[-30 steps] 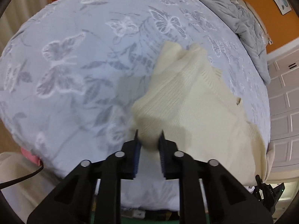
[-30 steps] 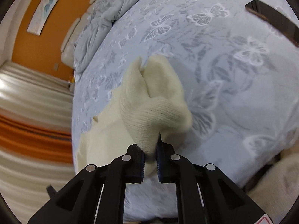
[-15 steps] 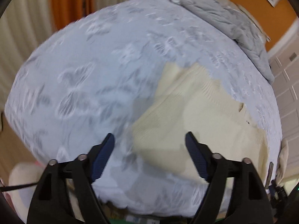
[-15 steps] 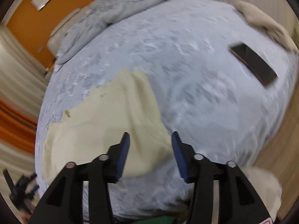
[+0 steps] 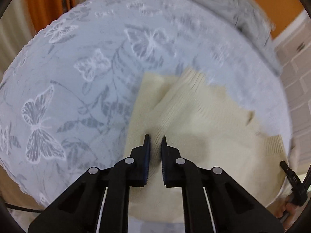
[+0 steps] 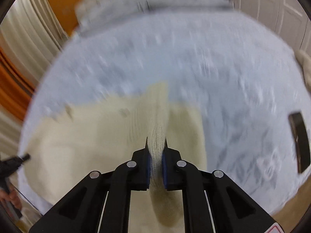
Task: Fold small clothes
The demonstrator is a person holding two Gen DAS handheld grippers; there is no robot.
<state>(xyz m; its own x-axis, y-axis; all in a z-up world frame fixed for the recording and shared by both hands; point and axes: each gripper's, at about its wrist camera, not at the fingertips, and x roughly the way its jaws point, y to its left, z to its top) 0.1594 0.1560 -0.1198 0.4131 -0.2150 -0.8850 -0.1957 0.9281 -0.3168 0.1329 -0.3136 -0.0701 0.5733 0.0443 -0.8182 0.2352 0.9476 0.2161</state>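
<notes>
A cream ribbed-knit sweater lay spread on the near part of a pale blue-grey bedspread printed with white butterflies and leaves; its lower edge hung towards the front of the bed. The left gripper, black with blue-lined pads, had just closed its jaws; they stood narrow, pinching a raised ridge of the knit near the sweater's left edge, with the fabric pulled up into a fold running away from the tips. The right gripper had likewise just closed; its jaws stood narrow around a tall pleat of the same sweater, the knit bunched between the pads and rising in a crest ahead of them; this view was blurred. A rumpled grey quilt lay at the far end of the bed; a flat black rectangular object, too blurred to identify, rested on the bedspread well to the right of the sweater; orange walls and pale curtains stood behind.
</notes>
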